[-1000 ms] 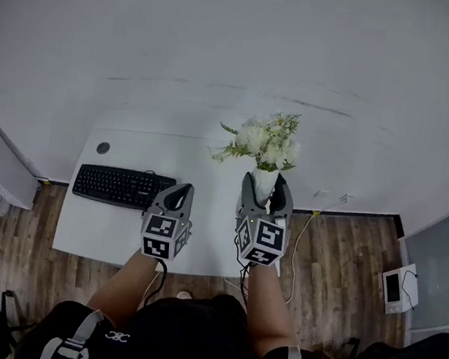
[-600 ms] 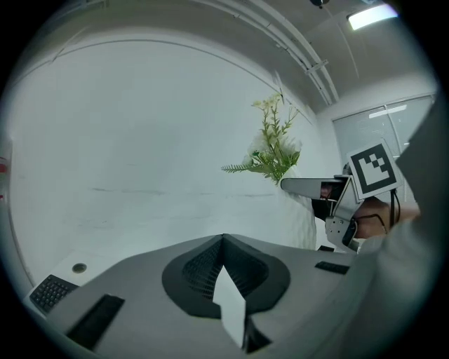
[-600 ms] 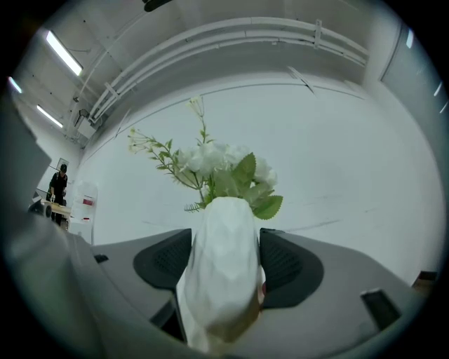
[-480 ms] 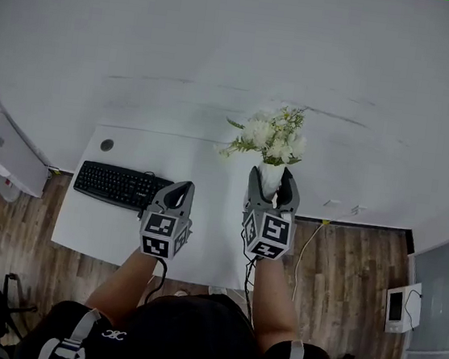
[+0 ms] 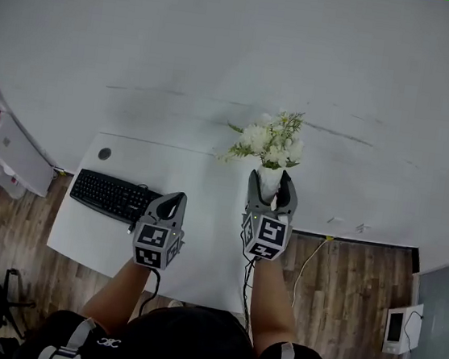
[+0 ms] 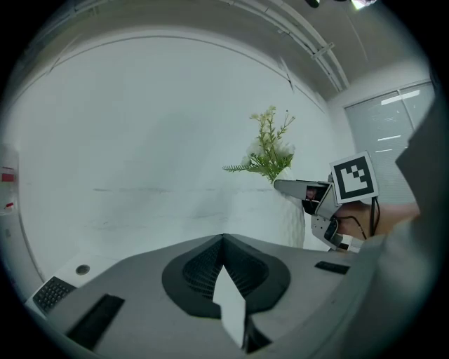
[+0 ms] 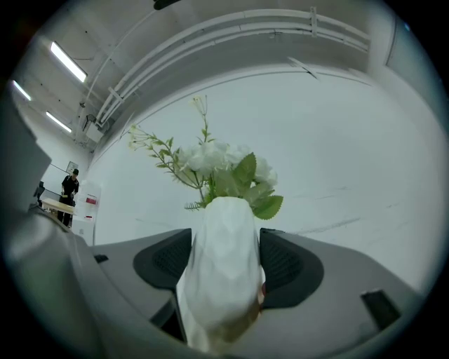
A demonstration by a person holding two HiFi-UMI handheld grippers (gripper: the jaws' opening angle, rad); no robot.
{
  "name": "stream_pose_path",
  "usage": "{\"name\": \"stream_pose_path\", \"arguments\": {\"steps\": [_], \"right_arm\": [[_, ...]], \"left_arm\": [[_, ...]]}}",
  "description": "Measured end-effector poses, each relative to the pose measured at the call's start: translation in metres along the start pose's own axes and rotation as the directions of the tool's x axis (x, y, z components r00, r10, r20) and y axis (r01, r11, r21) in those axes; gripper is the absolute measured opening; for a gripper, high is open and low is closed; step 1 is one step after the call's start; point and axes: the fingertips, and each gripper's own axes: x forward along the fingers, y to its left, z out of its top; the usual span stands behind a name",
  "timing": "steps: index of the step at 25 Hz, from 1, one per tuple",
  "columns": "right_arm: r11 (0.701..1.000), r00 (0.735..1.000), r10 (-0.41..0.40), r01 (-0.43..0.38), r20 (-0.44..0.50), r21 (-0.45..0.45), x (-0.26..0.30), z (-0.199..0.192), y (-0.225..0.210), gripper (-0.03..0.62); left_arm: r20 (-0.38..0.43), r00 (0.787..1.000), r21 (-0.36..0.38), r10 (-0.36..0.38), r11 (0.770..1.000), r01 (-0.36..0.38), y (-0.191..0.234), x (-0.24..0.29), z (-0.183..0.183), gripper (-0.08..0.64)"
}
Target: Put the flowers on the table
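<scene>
So, about halfway by the look of it. Already done: white faceted vase [image 7: 221, 266] of white flowers [image 5: 268, 142] clamped upright between the wide-spread jaws of the right gripper [image 5: 270, 184], pads pressing on both sides. Hanging over the far right corner of the white table [image 5: 203, 221], probably not down yet; can't tell about contact between base and tabletop from any view. Left gripper [image 5: 171, 201] over the table's near middle, jaws pinched together, nothing in them. Black keyboard [image 5: 113, 196] on the table's left side, well clear. Left to do: lower onto the table, let go, pull back.
</scene>
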Motion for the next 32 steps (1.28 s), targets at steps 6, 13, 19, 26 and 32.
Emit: {"name": "stream_pose_path", "arguments": {"steps": [6,13,19,26,32], "right_arm": [[1.0,0.999,0.028,-0.029,-0.026,-0.013,0.052,-0.036,-0.031,0.316],[0.999,0.997,0.039,-0.04,-0.067,-0.021,0.104,-0.088,-0.047,0.316],[0.997,0.993,0.067,-0.069,-0.098,-0.02,0.145,-0.126,-0.046,0.316],[0.997,0.988,0.072,-0.076,-0.135,-0.027,0.179,-0.162,-0.041,0.316],[0.998,0.982,0.061,-0.066,-0.178,-0.022,0.193,-0.192,-0.04,0.318]], "left_arm": [[-0.056,0.996,-0.037,0.074,0.996,-0.076,0.012,0.042,-0.012,0.002],[-0.115,0.982,-0.043,0.15,0.987,-0.156,0.027,0.064,-0.036,0.002],[-0.144,0.97,-0.012,0.195,0.98,-0.198,0.04,0.081,-0.047,0.002],[-0.181,0.957,-0.007,0.227,0.973,-0.232,0.057,0.088,-0.062,0.002],[-0.211,0.946,-0.008,0.245,0.968,-0.252,0.072,0.087,-0.074,0.002]]}}
